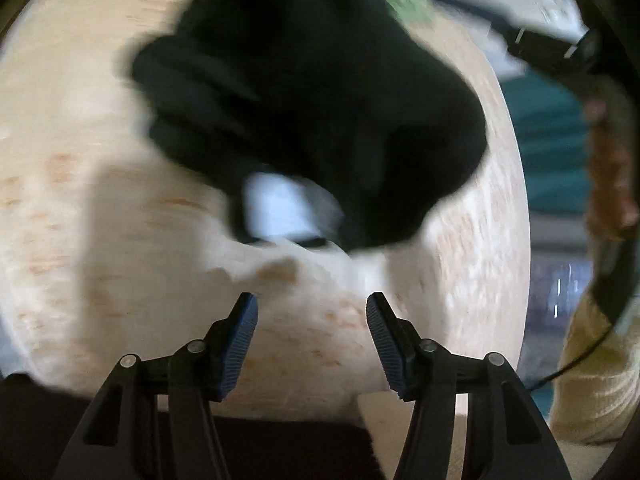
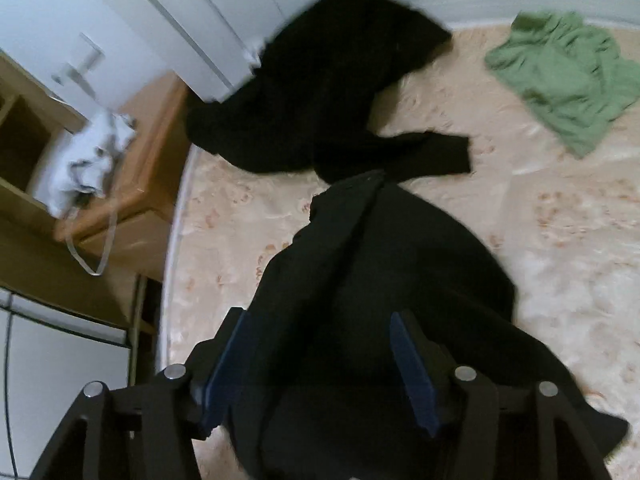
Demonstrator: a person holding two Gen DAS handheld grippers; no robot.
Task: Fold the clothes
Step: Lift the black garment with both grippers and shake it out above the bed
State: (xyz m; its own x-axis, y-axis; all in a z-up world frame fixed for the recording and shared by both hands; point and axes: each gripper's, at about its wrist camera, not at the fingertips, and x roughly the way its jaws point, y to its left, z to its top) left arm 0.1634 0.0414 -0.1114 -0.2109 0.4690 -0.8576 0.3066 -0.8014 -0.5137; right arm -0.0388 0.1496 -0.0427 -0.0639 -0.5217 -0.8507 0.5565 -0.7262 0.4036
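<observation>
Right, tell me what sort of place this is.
Probably a bedroom at home. Clothes, a black garment and a green shirt, lie on a cream floral bedspread, with a wooden bedside stand and a white door beside it.

No readable text, labels, brands or numbers in either view.

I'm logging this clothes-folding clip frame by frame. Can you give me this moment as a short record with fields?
surface: cream patterned bed cover
main garment: black garment, crumpled and unfolded, stretching from the far edge toward the right gripper
other garment: green garment, crumpled, lying apart near the far edge
left gripper: open, empty, over bare cover short of the black cloth
right gripper: open, black cloth between the fingers, not clamped
off the bed: wooden shelf unit with a white bundle
image quality: motion-blurred
</observation>
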